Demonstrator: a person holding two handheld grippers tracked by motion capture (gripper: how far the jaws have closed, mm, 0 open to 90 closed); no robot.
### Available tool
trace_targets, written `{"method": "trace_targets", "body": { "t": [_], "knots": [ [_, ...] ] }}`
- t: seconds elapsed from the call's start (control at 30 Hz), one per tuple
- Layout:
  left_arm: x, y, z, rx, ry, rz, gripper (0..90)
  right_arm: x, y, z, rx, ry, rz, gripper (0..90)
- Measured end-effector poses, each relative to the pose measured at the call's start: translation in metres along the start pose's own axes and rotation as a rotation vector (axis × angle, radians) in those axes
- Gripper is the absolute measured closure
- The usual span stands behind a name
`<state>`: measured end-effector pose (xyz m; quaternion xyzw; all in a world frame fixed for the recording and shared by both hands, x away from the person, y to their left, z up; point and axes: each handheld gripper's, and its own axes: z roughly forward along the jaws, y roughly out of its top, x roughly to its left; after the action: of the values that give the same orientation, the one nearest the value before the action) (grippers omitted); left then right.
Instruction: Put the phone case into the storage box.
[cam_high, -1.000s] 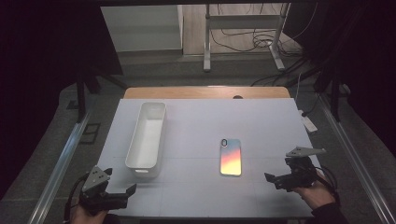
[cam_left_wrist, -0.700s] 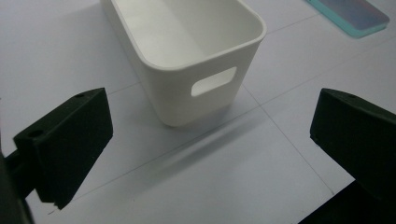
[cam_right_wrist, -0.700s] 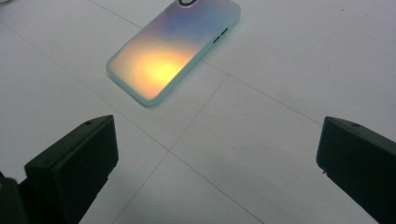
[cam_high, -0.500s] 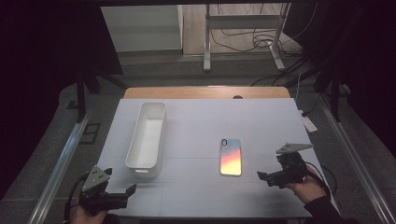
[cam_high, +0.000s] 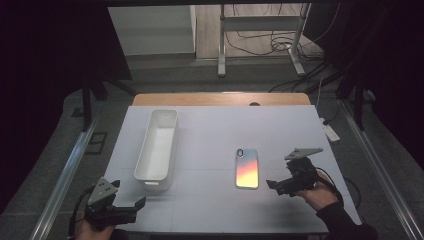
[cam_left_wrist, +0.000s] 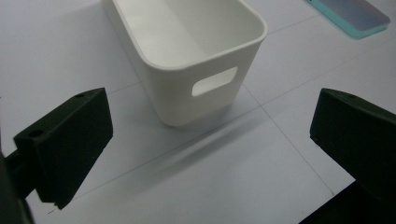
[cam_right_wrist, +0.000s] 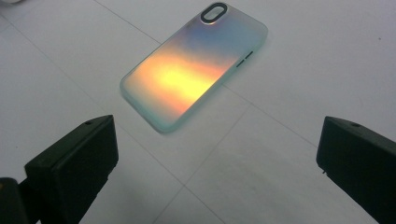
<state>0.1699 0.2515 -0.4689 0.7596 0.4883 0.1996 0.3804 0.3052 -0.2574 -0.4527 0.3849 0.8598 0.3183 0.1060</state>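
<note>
White table (cam_high: 210, 135), long white bin (cam_high: 156, 144) on its left half, iridescent phone case (cam_high: 247, 168) lying flat right of centre. Left gripper (cam_high: 131, 206) at near-left corner, jaws wide apart, empty, facing bin's near end. Right gripper (cam_high: 272, 185) just right of case, jaws spread wide, holding nothing.

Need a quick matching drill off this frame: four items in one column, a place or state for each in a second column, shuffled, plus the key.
Column 1
1. white bin
2. phone case
3. left gripper
4. right gripper

Column 2
A. open, low at the table's near-left corner
B. lying flat, camera cutout at its far end
C. open, just right of the phone case
D. empty, on the table's left half

Pairs: 1-D, 2-B, 3-A, 4-C
</note>
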Motion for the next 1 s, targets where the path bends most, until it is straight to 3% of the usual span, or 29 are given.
{"method": "trace_targets", "body": {
  "t": [0.4, 1.0],
  "knots": [
    [0.000, 0.000, 0.000, 0.000, -0.003, 0.003, 0.0, 0.006, 0.014, 0.016, 0.015, 0.025, -0.043, 0.0],
    [0.000, 0.000, 0.001, 0.004, -0.004, 0.007, 0.0, 0.013, 0.028, 0.032, 0.037, 0.040, -0.065, 0.0]
  ]
}}
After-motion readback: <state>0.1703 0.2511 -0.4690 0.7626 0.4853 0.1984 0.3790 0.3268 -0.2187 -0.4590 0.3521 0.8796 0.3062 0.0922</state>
